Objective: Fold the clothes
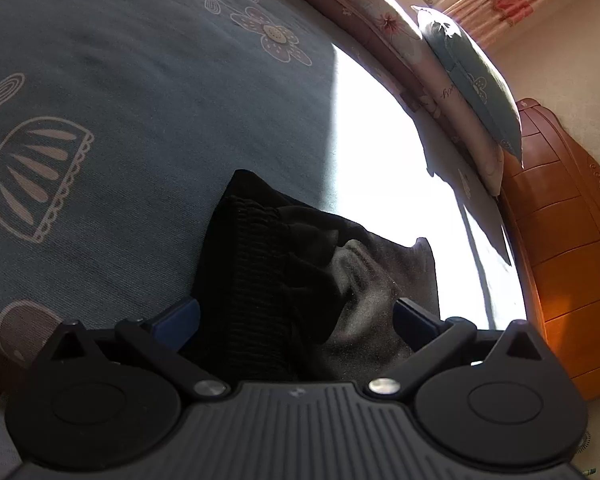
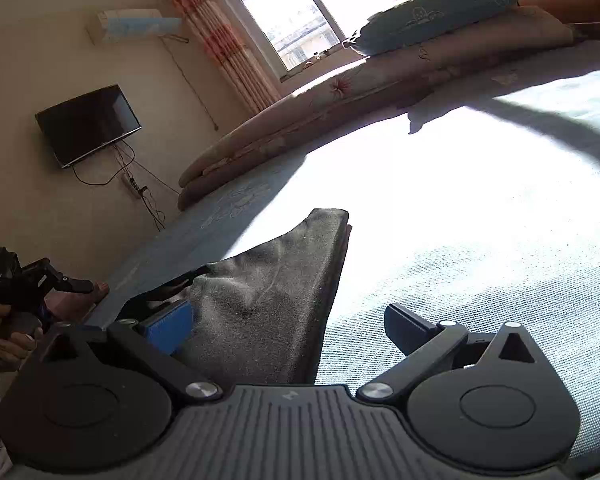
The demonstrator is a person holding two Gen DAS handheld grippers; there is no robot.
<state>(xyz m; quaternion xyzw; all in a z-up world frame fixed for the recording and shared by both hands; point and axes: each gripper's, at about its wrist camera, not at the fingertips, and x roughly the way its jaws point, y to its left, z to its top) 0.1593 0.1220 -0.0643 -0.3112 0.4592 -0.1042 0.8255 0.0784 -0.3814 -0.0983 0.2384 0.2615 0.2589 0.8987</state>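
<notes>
- Black garment (image 1: 300, 276) is lying bunched on the blue bedsheet (image 1: 120, 140), its long axis running away from the left gripper (image 1: 296, 316) toward the pillow (image 1: 476, 80).
- Left gripper's jaws are standing spread, flanking the cloth.
- Right gripper (image 2: 292, 328) is gaping wide too, the garment's tapered corner (image 2: 328, 220) pointing toward the window (image 2: 300, 12).

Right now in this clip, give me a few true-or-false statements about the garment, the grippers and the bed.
1. The black garment lies on a blue patterned bedsheet. True.
2. The left gripper is clamped shut on the garment. False: its jaws stand open, with the cloth between them.
3. The right gripper is open. True.
4. A pillow rests on the folded quilt. True.
5. The bed lies wholly in shade. False: sunlight falls across the sheet.
</notes>
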